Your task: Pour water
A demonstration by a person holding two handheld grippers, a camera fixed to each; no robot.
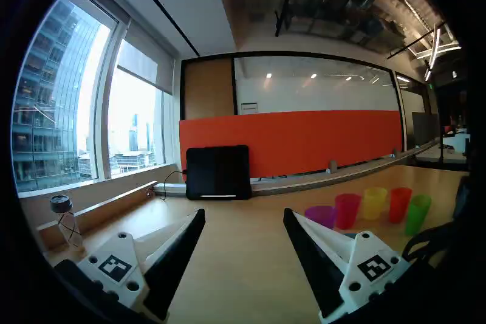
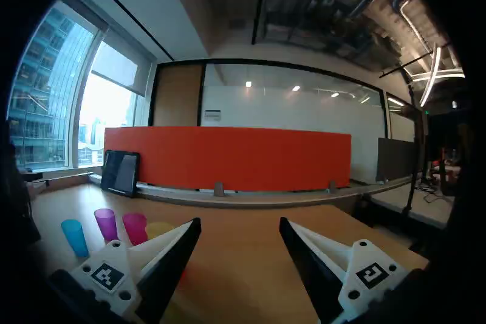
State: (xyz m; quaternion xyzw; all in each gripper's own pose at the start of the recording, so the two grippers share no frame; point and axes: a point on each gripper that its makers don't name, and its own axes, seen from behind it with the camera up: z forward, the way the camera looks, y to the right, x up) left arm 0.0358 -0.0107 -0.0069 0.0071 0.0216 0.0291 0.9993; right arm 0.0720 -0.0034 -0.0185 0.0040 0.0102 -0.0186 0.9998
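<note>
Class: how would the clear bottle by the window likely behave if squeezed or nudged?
The bottle looks like thin clear plastic, so it probably dents when squeezed. Tall and narrow, it may tip if pushed high. Its smooth wall could slip.

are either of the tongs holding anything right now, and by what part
Nothing is held. The left tongs and the right tongs both stand open above the table, with nothing between them; the bottle sits apart.

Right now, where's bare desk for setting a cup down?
Free: the desk between the bottle and the purple cup, in front of the black tablet; also, in the right gripper view, the stretch ahead of the jaws, up to the orange partition. Crowded: from the purple cup along to the green cup.
</note>
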